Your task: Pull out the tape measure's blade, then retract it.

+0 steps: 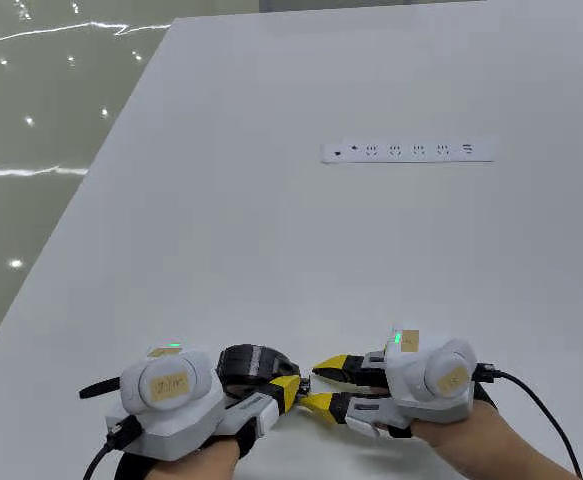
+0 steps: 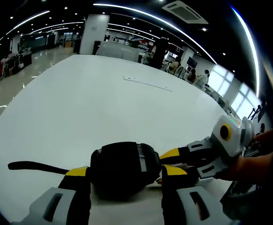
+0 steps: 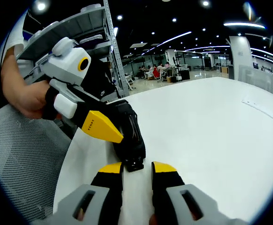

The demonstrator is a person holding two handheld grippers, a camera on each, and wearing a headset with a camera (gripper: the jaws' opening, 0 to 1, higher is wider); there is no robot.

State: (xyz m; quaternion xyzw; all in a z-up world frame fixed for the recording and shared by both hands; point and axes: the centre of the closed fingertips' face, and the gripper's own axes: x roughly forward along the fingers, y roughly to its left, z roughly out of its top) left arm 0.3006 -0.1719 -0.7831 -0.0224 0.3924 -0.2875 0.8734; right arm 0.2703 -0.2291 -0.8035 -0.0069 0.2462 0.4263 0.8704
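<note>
- Left gripper: jaws pressed onto the black tape measure, one yellow tip on each side, low centre of the left gripper view.
- Strap runs off the case toward the left edge.
- Right gripper: jaws slightly spread, flanking the case's front lip at bottom centre; whether they touch it is unclear.
- Head view: the grippers meet tip to tip at the bottom edge, with the tape measure between them.
- Table: white.
- Power strip: well apart, upper right of centre.

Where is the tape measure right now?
The tape measure is at the table's near edge in the head view, left of centre. It is clamped between the jaws of the left gripper, its mouth facing the open right gripper.
</note>
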